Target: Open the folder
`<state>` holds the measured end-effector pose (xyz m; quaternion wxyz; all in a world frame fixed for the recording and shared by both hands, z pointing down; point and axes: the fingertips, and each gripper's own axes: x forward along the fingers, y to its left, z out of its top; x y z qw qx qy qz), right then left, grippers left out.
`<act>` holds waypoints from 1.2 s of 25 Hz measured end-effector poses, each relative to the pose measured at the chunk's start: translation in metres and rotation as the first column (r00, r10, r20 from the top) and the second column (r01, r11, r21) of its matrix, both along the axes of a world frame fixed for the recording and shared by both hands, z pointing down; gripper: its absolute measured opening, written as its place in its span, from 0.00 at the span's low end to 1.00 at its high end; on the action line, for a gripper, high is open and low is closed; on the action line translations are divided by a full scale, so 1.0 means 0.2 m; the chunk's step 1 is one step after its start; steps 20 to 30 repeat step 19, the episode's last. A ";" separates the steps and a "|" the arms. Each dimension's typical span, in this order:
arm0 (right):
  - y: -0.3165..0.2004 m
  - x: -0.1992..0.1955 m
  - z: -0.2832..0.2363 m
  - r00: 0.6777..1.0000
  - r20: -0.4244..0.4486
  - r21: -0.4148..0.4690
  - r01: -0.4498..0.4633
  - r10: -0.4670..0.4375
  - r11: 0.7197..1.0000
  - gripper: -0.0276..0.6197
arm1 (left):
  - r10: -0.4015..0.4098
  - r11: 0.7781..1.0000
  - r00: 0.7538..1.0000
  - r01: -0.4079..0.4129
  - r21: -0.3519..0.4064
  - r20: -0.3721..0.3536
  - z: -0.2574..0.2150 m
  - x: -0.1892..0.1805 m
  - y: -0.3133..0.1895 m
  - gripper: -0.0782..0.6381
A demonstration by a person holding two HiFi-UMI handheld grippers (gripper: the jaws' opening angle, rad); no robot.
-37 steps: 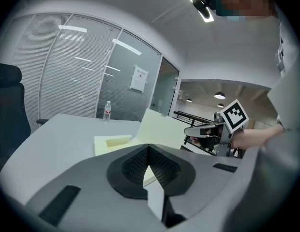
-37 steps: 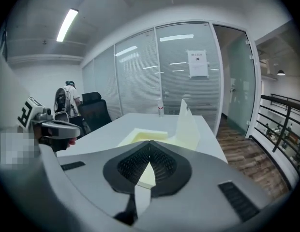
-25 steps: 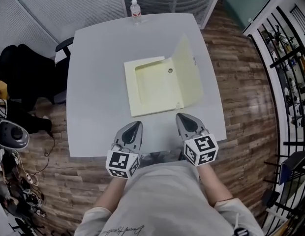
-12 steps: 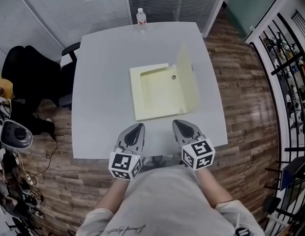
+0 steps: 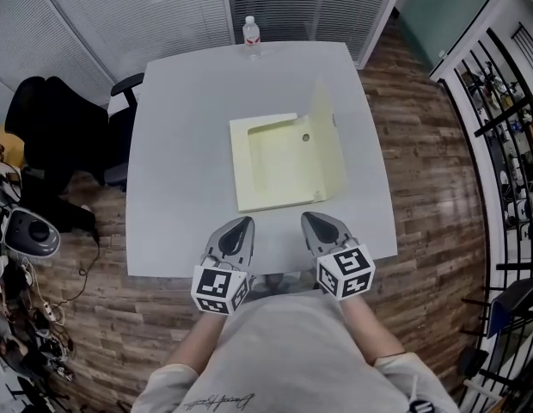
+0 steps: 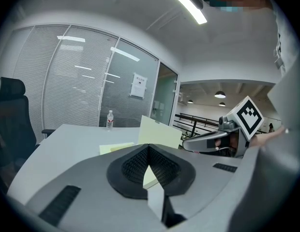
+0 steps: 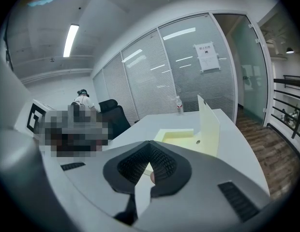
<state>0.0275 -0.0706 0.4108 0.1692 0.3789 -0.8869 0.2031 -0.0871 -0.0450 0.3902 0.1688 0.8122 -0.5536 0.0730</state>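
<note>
A pale yellow folder (image 5: 279,166) lies open in the middle of the grey table (image 5: 180,162). Its lid (image 5: 328,136) stands up along its right side. In the head view my left gripper (image 5: 242,223) and right gripper (image 5: 308,218) hover side by side over the table's near edge, just short of the folder. Both are shut with nothing between the jaws. The left gripper view shows its own jaws (image 6: 149,147) closed, the folder (image 6: 158,131) ahead and the right gripper (image 6: 208,141) beside it. The right gripper view shows closed jaws (image 7: 151,144) and the upright lid (image 7: 209,129).
A water bottle (image 5: 250,31) stands at the table's far edge. A black office chair (image 5: 60,119) sits to the table's left, with cables and gear on the floor (image 5: 26,231). Blinds and glass walls lie behind, and a black railing (image 5: 507,144) stands at the right.
Only the head view has shifted slightly. Both grippers keep their places at the table's near edge, still shut, and the folder stays open.
</note>
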 end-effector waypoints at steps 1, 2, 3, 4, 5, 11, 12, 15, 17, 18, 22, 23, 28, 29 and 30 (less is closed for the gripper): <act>0.00 0.00 0.00 1.000 0.002 0.000 -0.001 0.001 1.000 0.08 | -0.001 1.000 1.000 0.001 0.001 0.001 0.00 0.00 0.00 0.12; 0.00 -0.01 -0.01 1.000 0.005 0.000 -0.001 0.001 1.000 0.08 | -0.002 1.000 1.000 0.002 0.001 0.001 -0.01 0.00 0.00 0.12; 0.00 -0.01 -0.01 1.000 0.009 0.000 -0.002 0.002 1.000 0.08 | -0.003 1.000 1.000 0.003 0.001 0.002 -0.01 0.00 0.00 0.12; 0.00 -0.01 -0.01 1.000 0.011 0.001 -0.002 0.002 1.000 0.08 | -0.003 1.000 1.000 0.003 0.001 0.002 -0.01 0.00 0.00 0.12; 0.00 -0.01 -0.01 1.000 0.014 0.002 -0.002 0.002 1.000 0.08 | -0.004 1.000 1.000 0.004 0.002 0.002 -0.01 0.00 0.00 0.12; 0.00 -0.01 -0.02 1.000 0.022 0.002 0.003 -0.003 1.000 0.08 | -0.006 1.000 1.000 0.006 0.006 0.001 -0.02 0.01 0.00 0.12; 0.00 -0.01 -0.02 1.000 0.022 0.002 0.003 -0.003 1.000 0.08 | -0.008 1.000 1.000 0.008 0.006 0.001 -0.02 0.01 -0.01 0.12; 0.00 0.00 -0.01 1.000 0.022 0.001 0.005 -0.005 1.000 0.08 | -0.012 1.000 1.000 0.012 0.007 0.000 -0.01 0.01 -0.01 0.12; -0.01 0.01 -0.01 1.000 0.021 0.001 0.005 -0.005 1.000 0.08 | -0.012 1.000 1.000 0.012 0.007 0.000 -0.01 0.02 -0.01 0.12; -0.01 0.01 -0.01 1.000 0.021 0.001 0.005 -0.005 1.000 0.08 | -0.011 1.000 1.000 0.011 0.006 0.000 0.00 0.02 -0.02 0.12; -0.01 0.01 0.00 1.000 0.021 0.001 0.005 -0.005 1.000 0.08 | -0.011 1.000 1.000 0.011 0.006 -0.001 0.00 0.03 -0.02 0.12; -0.01 0.01 0.00 1.000 0.021 0.001 0.005 -0.005 1.000 0.08 | -0.011 1.000 1.000 0.011 0.006 -0.001 0.00 0.03 -0.02 0.12; -0.01 0.01 0.00 1.000 0.021 0.001 0.005 -0.005 1.000 0.08 | -0.011 1.000 1.000 0.011 0.006 -0.001 0.00 0.03 -0.02 0.12; -0.01 0.01 0.00 1.000 0.021 0.001 0.005 -0.005 1.000 0.08 | -0.011 1.000 1.000 0.011 0.006 -0.001 0.00 0.03 -0.02 0.12; -0.01 0.01 0.00 1.000 0.021 0.001 0.005 -0.005 1.000 0.08 | -0.011 1.000 1.000 0.011 0.006 -0.001 0.00 0.03 -0.02 0.12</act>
